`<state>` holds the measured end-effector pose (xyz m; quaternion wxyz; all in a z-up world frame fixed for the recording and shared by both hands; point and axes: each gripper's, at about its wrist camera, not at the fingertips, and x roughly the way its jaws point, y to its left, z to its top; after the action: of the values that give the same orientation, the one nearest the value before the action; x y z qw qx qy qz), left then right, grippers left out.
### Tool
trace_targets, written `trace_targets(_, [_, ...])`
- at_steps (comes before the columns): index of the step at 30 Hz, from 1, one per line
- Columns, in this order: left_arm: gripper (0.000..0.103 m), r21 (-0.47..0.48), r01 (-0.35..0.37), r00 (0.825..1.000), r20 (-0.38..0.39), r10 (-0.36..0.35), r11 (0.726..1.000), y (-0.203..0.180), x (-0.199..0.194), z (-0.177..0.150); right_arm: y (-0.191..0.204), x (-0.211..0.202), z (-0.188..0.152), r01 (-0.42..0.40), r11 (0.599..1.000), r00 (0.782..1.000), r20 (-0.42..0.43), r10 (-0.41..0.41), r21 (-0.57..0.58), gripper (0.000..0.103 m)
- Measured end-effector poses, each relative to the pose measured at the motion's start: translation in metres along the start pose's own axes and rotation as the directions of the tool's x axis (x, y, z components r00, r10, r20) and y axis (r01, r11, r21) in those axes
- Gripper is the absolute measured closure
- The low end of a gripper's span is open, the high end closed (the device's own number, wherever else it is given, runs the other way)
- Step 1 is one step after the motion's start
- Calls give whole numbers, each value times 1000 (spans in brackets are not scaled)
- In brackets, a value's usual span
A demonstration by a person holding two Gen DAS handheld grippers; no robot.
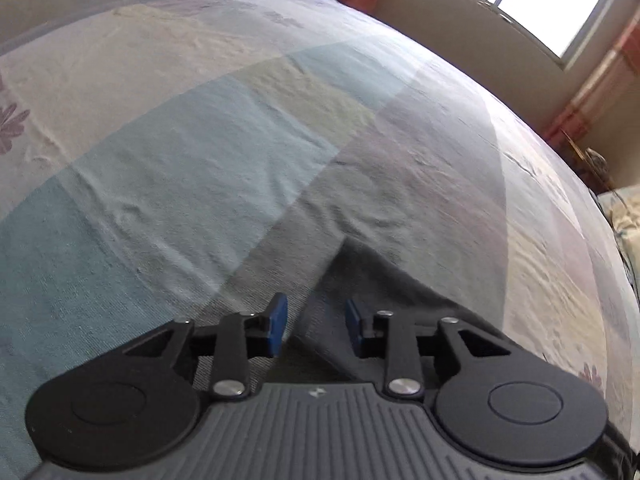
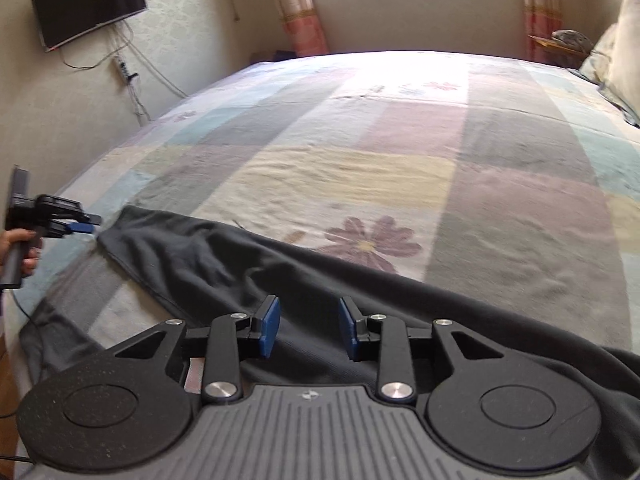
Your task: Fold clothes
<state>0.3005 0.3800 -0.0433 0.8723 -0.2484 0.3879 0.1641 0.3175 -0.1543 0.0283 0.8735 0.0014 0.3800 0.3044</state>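
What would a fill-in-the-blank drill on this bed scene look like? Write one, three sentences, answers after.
1. The dark grey fabric garment lies on a pastel patchwork ____.
2. Both the left gripper and the right gripper have their blue-padded jaws ____.
3. A black flat screen hangs on the ____.

Missing words: bedspread; open; wall
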Motion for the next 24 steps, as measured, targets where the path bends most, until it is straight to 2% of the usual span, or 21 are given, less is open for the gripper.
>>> trace_targets(3, [38,124,63,998,-19,-61,990,-44,-14,-10,-23,-5,-7,43,999,999,-7,-43,18,66])
trace_targets(5, [31,203,122,992,-46,-115,971,-79,-21,-20,-40,-12,-9,72,997,997,-9,-72,25,66])
trace_targets(7, [29,276,180,983,-86,-163,944,-114,-26,-33,-57,-19,-7,93,995,996,-5,-93,23,66])
trace_targets(11, [20,360,228,972,-144,-187,905,-150,-18,-66,-87,-21,4,80,997,997,-8,-80,13,66])
trace_targets(15, [20,433,269,959,-201,-199,860,-182,-7,-100,-105,-3,18,-29,998,998,-59,26,-54,66])
trace_targets(18, [19,483,301,948,-243,-204,822,-206,0,-125,-121,19,29,-122,991,987,-110,115,-63,66])
trace_targets(22, [19,544,344,932,-299,-206,765,-238,11,-159,-145,51,43,-232,972,957,-187,220,-47,66])
trace_targets(24, [16,546,344,932,-293,-211,764,-241,11,-164,-152,71,48,-292,955,933,-235,273,-47,65])
